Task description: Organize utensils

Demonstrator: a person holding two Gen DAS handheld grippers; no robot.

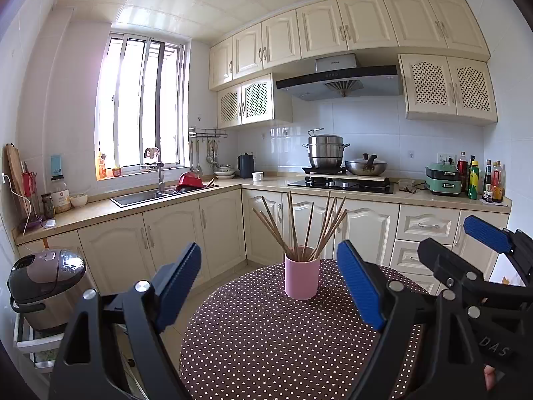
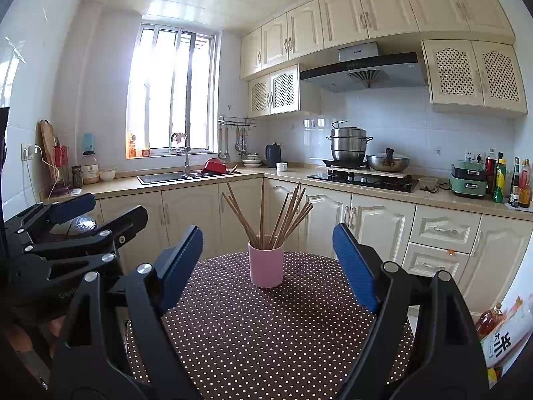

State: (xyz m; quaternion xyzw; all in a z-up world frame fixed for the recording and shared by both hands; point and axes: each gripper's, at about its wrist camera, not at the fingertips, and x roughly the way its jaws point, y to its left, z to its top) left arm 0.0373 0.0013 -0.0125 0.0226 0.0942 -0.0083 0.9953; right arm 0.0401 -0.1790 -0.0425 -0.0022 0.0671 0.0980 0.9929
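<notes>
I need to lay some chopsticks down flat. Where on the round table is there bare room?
The polka-dot tablecloth is bare between the pink cup and the near edge, and to both sides of the cup. Only the cup, bristling with chopsticks, stands there. Both open grippers, left and right, hover nearside.

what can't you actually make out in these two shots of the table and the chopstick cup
- Lower ends of the chopsticks: both views, hidden inside the pink cup.
- Exact chopstick count: both views, they overlap in the cup.
- Near edge of the dotted table: both views, covered by the open left hand-held gripper and the open right hand-held gripper.
- Labels on the counter bottles: too small to read.
- Sink contents: left wrist view, hidden by its rim.
</notes>
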